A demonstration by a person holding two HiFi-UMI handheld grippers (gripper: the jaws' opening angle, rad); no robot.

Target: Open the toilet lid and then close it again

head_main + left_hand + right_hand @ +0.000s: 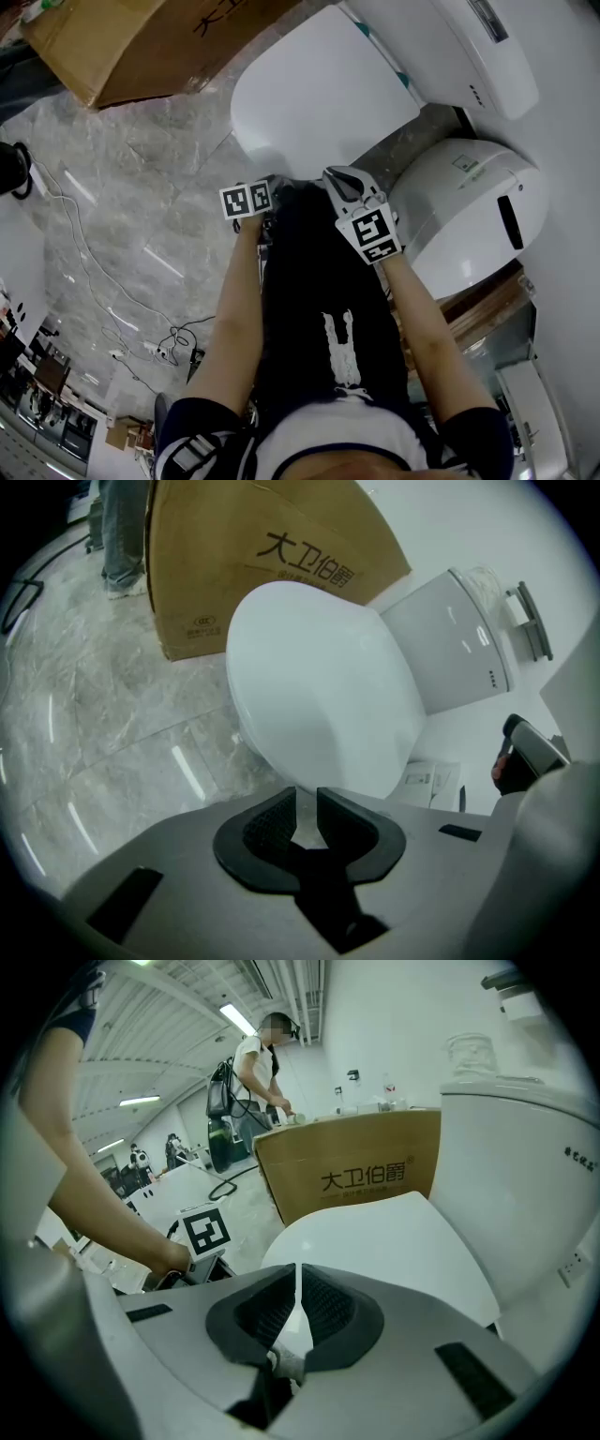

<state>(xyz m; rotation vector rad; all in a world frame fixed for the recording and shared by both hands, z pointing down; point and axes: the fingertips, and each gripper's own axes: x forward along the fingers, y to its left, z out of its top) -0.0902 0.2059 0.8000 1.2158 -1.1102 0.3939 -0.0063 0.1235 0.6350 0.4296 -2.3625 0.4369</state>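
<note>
White lid (319, 103): smooth, glossy, rounded plastic; lying shut over the bowl, hinged end at the cistern (441, 47), front edge toward the person
Left gripper (307, 794): jaws a little apart, tips right at the lid's front rim; no squeeze on it to be seen
Right gripper (298, 1274): jaws all but together, only a sliver between them, gripping nothing; near the lid's front edge
Surroundings: grey marble floor (141, 187); cardboard box (122, 37) beside the toilet

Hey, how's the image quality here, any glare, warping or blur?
Head view: sharp, light streaks reflected on the marble floor. Left gripper view: fisheye warping, black corners, similar floor glare. Right gripper view: same warping, bright ceiling lights, mosaic over a face.
</note>
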